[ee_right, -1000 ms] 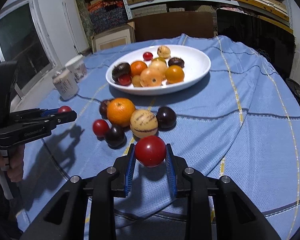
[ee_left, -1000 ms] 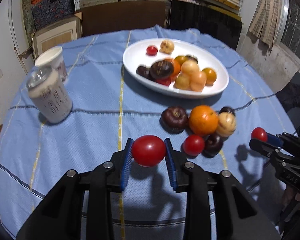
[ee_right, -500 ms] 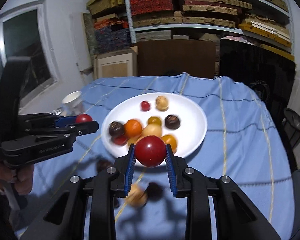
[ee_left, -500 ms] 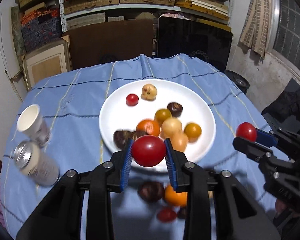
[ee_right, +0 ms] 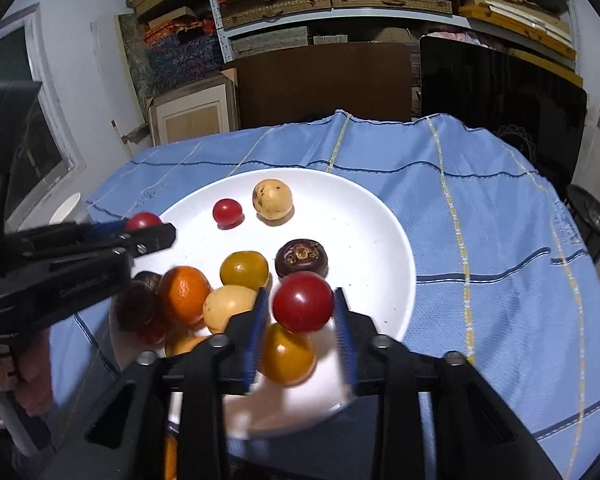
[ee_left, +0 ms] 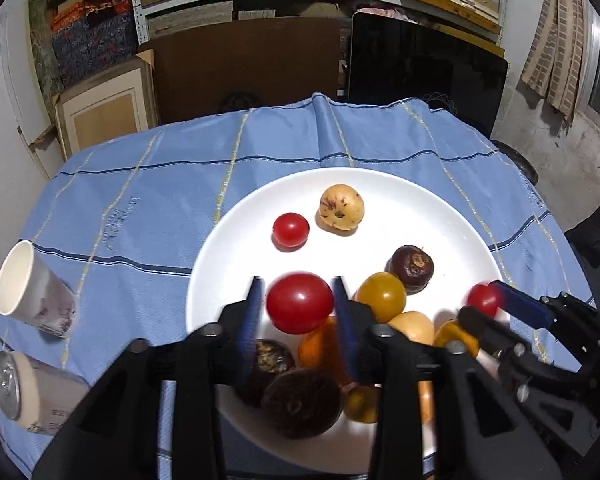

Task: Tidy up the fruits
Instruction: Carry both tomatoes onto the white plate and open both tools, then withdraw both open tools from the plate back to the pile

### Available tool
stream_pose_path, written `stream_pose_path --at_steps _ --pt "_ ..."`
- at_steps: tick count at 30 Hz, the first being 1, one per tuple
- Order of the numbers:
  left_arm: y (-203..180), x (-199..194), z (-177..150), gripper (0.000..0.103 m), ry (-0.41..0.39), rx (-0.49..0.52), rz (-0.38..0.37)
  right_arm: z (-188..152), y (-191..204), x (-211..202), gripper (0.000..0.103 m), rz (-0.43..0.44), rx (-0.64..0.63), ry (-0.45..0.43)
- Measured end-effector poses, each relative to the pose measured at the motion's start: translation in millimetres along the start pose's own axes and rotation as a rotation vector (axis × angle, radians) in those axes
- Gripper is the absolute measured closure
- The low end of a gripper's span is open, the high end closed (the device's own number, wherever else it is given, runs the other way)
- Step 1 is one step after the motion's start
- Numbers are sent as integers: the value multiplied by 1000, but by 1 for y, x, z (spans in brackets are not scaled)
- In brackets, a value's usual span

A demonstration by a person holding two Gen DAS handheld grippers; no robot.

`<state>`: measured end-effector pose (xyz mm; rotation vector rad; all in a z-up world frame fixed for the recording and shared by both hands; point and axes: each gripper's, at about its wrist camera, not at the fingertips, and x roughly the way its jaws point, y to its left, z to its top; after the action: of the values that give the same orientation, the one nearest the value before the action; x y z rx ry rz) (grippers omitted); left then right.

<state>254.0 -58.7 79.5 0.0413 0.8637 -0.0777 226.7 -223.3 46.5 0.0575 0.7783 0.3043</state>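
Observation:
My left gripper (ee_left: pixel 300 304) is shut on a red tomato (ee_left: pixel 300 303) and holds it above the near left part of the white plate (ee_left: pixel 420 208). My right gripper (ee_right: pixel 302 304) is shut on another red tomato (ee_right: pixel 303 302) above the plate's (ee_right: pixel 364 208) near right part. The plate holds several fruits: a small red tomato (ee_left: pixel 290 230), a pale yellow fruit (ee_left: pixel 341 207), a dark purple fruit (ee_left: pixel 411 268), a yellow tomato (ee_left: pixel 381 296), an orange (ee_right: pixel 184 288). The right gripper also shows in the left wrist view (ee_left: pixel 486 308), the left gripper in the right wrist view (ee_right: pixel 148 230).
A white paper cup (ee_left: pixel 30 290) and a can (ee_left: pixel 32 394) stand on the blue checked tablecloth (ee_left: pixel 140 208) left of the plate. Shelves, boxes and a dark panel (ee_left: pixel 424 72) stand behind the table. The cloth's far edge hangs over the table rim.
Both grippers have risen from the table and moved forward over the plate, each still holding its tomato. The loose fruits on the cloth have dropped out of view.

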Motion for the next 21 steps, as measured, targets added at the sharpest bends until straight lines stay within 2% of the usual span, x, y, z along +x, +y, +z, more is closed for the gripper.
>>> stream_pose_path --at_steps 1,3,6,9,11,21 --pt "-1 -3 -1 41 -24 4 14 0 1 -2 57 -1 1 -9" --pt "-4 -9 -4 40 -62 25 22 -2 1 -7 56 3 -1 -12" --pt "-6 -21 -8 39 -78 37 40 -6 3 -18 56 5 4 -19" --pt "-4 -40 -18 30 -94 30 34 -18 5 -36 50 19 6 -24" --pt "-3 -49 -28 30 -97 29 30 -26 5 -48 44 15 8 -37" --pt "0 -90 -107 30 -59 23 -13 -67 4 -102 39 47 91 -43"
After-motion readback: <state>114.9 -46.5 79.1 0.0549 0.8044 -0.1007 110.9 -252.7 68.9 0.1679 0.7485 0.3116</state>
